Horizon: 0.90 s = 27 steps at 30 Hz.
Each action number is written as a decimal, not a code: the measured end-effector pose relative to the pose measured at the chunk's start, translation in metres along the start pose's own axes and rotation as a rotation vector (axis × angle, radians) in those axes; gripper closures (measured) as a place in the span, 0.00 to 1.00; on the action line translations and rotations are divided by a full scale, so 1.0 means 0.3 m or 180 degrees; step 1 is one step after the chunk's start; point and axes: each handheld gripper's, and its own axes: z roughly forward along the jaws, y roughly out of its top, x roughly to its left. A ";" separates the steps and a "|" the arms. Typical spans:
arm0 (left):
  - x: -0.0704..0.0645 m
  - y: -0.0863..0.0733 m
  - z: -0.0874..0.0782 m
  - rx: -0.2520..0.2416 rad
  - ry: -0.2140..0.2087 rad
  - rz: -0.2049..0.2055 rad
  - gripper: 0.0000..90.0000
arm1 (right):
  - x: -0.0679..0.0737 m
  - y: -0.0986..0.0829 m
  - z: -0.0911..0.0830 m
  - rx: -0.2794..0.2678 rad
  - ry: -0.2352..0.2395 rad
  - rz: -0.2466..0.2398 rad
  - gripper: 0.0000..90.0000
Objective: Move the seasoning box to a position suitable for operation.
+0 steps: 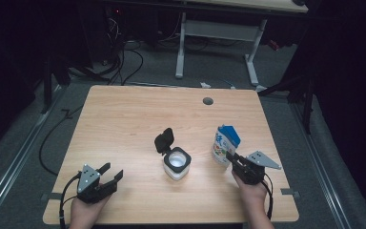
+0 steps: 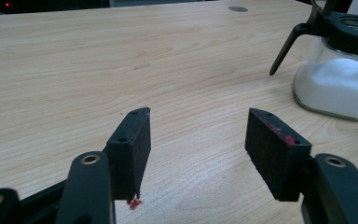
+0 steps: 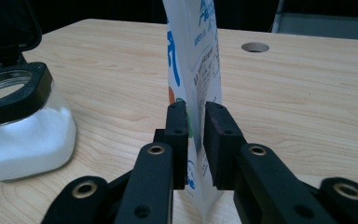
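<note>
Here, upright pouch (image 3: 196,70) pinched between right tongs (image 3: 195,122); left tongs (image 2: 199,140) wide, empty.

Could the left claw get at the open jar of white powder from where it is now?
Probably yes. The left claw is open and holds nothing, and bare table lies between it and the jar. The right claw is off at the pouch.
</note>
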 end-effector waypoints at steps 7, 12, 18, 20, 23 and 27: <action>-0.002 -0.001 0.001 0.0019 0.0011 0.0013 0.47 | -0.001 -0.010 -0.011 0.0035 -0.0051 0.0023 0.81; -0.003 -0.002 0.002 0.0041 0.0009 0.0030 0.48 | -0.005 -0.013 -0.029 0.0059 -0.0116 0.0058 0.76; -0.005 -0.005 0.005 0.0081 -0.0009 0.0019 0.48 | -0.001 -0.022 -0.058 0.0098 -0.0163 -0.0002 0.73; -0.005 -0.006 0.007 0.0098 -0.0011 0.0012 0.48 | -0.001 -0.028 -0.067 0.0102 -0.0168 0.0001 0.73; -0.005 -0.009 0.010 0.0124 -0.0017 -0.0003 0.48 | 0.002 -0.044 -0.083 0.0117 -0.0185 0.0022 0.74; -0.010 -0.012 0.015 0.0137 -0.0028 -0.0017 0.48 | 0.010 -0.072 -0.099 0.0167 -0.0190 0.0005 0.74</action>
